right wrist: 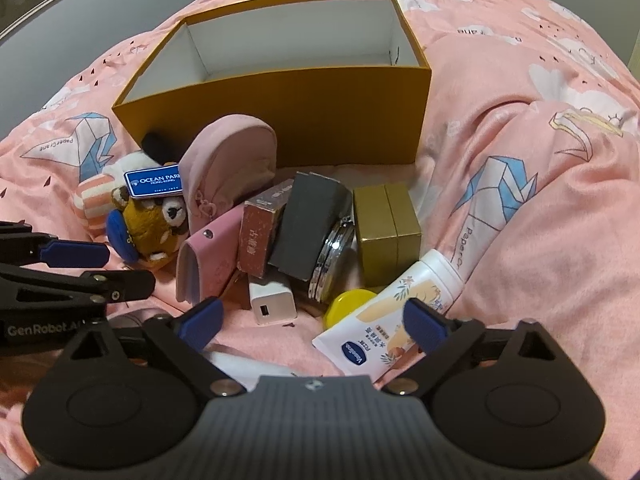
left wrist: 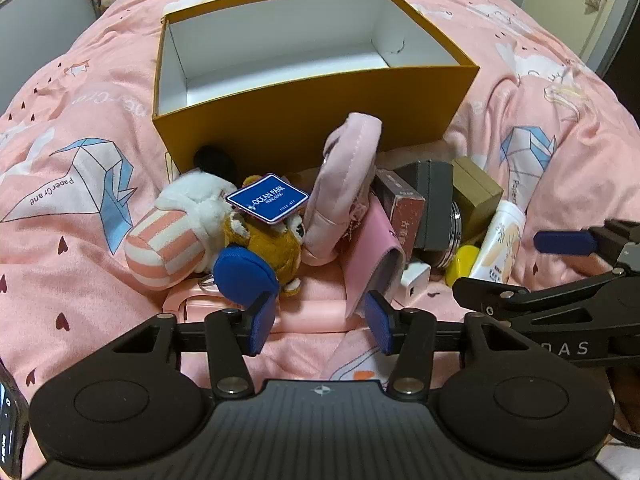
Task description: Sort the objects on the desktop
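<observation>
An open, empty yellow box [left wrist: 304,108] [right wrist: 280,120] stands on the pink bedspread. In front of it lies a pile: a brown plush bear [left wrist: 272,240] [right wrist: 156,228] with a blue Ocean Park tag, a striped white plush [left wrist: 172,240], a pink pouch [left wrist: 344,184] [right wrist: 228,168], a pink wallet [left wrist: 372,248] [right wrist: 212,252], a grey box [right wrist: 308,220], a gold box [right wrist: 386,232], a white charger [right wrist: 272,302] and a Vaseline tube [right wrist: 400,316]. My left gripper [left wrist: 320,320] is open, just short of the bear and wallet. My right gripper [right wrist: 316,320] is open around the tube's lower end.
A reddish carton [right wrist: 260,232], a round metal tin [right wrist: 332,260] and a yellow cap [right wrist: 348,304] sit in the pile. A pink flat case [left wrist: 256,308] lies under the plush toys. Rumpled bedspread [left wrist: 80,184] surrounds everything.
</observation>
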